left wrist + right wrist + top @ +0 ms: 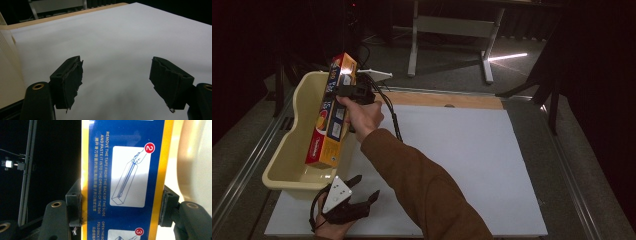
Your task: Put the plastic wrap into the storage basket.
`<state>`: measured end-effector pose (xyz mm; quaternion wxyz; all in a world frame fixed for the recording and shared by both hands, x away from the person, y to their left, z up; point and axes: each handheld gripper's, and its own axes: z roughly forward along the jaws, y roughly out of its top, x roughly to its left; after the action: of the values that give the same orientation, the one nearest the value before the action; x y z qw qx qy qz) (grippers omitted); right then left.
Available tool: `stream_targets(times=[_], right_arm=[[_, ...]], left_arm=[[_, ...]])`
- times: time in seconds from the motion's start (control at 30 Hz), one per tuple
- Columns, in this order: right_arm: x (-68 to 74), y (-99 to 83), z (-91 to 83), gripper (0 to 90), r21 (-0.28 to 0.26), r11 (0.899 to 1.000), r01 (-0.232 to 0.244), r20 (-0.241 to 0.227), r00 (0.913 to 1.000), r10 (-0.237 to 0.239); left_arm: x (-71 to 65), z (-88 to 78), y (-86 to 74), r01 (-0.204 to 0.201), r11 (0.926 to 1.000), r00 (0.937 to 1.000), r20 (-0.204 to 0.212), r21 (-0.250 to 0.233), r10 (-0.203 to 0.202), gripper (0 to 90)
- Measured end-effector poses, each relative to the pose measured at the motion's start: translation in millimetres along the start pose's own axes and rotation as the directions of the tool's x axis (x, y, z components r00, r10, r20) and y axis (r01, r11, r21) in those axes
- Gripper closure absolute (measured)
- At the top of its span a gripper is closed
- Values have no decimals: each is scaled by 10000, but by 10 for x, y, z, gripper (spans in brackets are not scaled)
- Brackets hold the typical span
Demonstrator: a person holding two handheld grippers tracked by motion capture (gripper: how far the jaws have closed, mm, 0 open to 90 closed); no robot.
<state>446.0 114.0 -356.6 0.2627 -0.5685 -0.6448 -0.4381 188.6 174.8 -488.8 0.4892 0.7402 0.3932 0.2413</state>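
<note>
The left tool is held wide open. A long yellow-and-blue cardboard box is squeezed by the right tool over the cream plastic tub.

I can't read the box's front print from above, and both its ends run off the right gripper view.

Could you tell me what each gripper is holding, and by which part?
The right gripper clamps the long box across its width, mid-length; the left gripper holds nothing.
</note>
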Motion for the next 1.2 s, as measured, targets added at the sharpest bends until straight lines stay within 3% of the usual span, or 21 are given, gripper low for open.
stream_targets(times=[0.37, 0.53, 0.93, 1.2], right_arm=[[-20, -123, 102, 386, -47, 10000, 31, 44, 10000, -31], [-44, -194, 176, 386, -48, 9995, 323, 128, 9994, -322], [-31, -333, 262, 385, -13, 9999, 169, 91, 9998, -169], [-56, -308, 294, 385, -264, 9989, 383, 459, 9983, -370]], left_arm=[[3, 0, 2, -1, 10000, 10000, 47, -46, 1, 256], [-5, -2, 0, -20, 10000, 10000, 14, -21, 20, 252], [-3, -4, 4, -63, 10000, 10000, 31, 2, 63, 253], [-3, -5, 2, -79, 10000, 10000, -16, 17, 79, 252]])
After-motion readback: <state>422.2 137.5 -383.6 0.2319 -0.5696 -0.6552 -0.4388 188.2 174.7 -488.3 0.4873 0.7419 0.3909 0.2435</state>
